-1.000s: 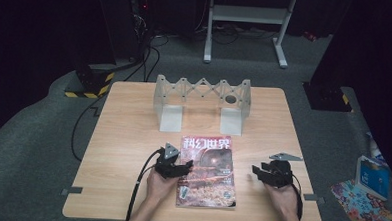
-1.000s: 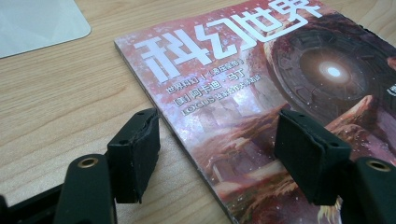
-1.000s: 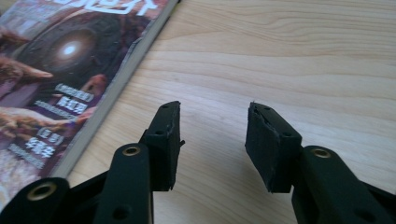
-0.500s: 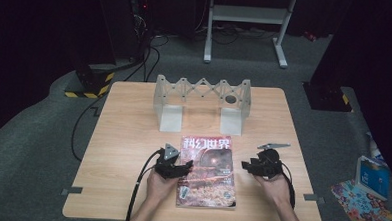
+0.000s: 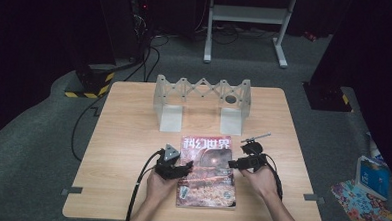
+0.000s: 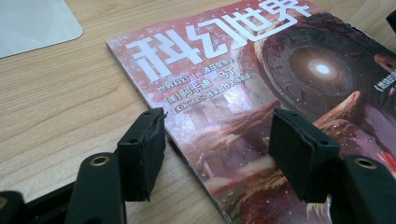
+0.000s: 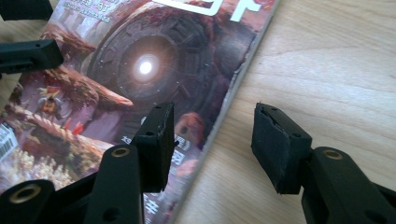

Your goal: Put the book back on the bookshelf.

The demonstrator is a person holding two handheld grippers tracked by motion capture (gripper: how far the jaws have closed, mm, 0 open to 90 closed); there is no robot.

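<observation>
Your light wooden bench (image 5: 132,138) carries a magazine (image 5: 206,183) flat at its near edge, red cover with white characters and a glowing disc. Your left gripper (image 6: 212,149) and right gripper (image 7: 212,140) straddle its side edges, jaws spread.

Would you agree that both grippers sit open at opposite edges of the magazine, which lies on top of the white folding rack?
Not quite: the magazine lies flat on the table, in front of the white folding rack, as the high view shows. Both the left gripper and the right gripper are open at its edges.
</observation>
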